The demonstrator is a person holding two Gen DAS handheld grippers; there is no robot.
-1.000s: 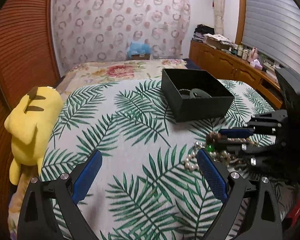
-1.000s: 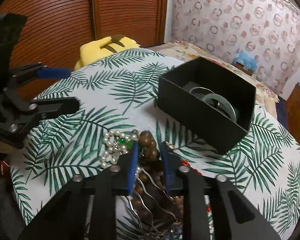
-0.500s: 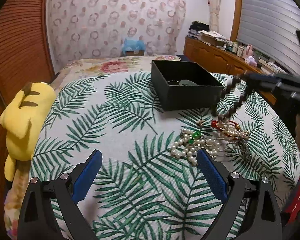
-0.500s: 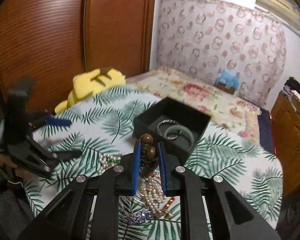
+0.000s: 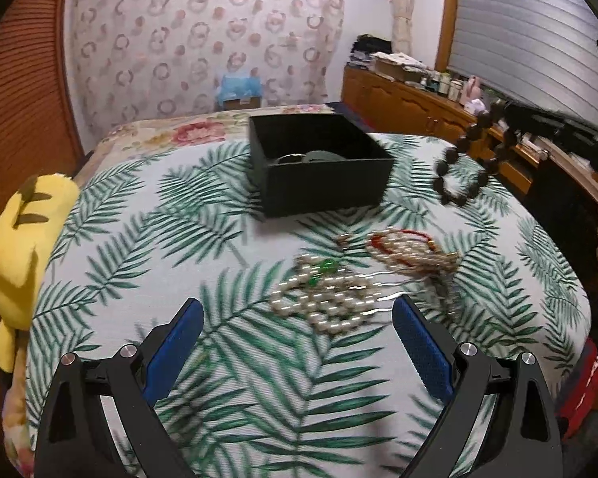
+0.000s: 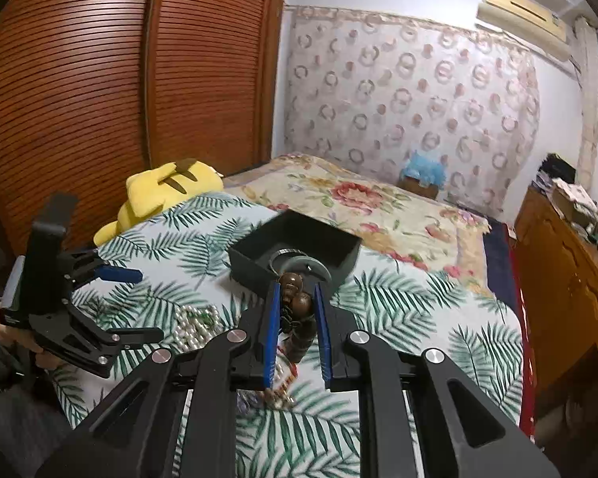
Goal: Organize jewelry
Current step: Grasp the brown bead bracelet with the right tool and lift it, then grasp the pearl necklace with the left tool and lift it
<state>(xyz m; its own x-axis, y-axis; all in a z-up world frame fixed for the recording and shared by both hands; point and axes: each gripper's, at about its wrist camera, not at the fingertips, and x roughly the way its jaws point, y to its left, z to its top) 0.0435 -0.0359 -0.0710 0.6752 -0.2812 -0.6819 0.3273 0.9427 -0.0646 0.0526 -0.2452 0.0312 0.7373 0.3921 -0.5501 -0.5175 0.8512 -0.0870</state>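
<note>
The left gripper (image 5: 297, 338) hangs above the near edge of a leaf-print cloth (image 5: 147, 239) with its blue-padded fingers (image 5: 171, 348) spread wide, holding nothing and touching nothing. From the right wrist view the same tool sits at the far left, clear of the jewelry.

At the far left a yellow plush toy (image 5: 18, 239) lies against the cloth's edge. Ahead of the left gripper, a blurred heap of pearl strands (image 5: 327, 298) with a small green stone lies on the cloth. Just right of it and touching it is a tangle of pearls on red cord (image 5: 408, 247). Beyond these stands a black box (image 5: 319, 175), open at the top, with a pale green bangle (image 6: 305, 265) and a thin metal ring (image 6: 285, 253) lying inside.

To the right of the box, a brown bead bracelet (image 5: 464, 159) dangles in the air above the cloth, hanging as a loop. The right gripper (image 6: 297, 306) is clamped on its top beads, its fingers close together with the beads pinched between the blue pads (image 6: 271, 326). In the right wrist view the bracelet (image 6: 297, 306) sits in front of the box's near wall.

A wooden dresser (image 5: 418, 107) at the far right carries small bottles and papers. No writing or brand can be read on anything.
</note>
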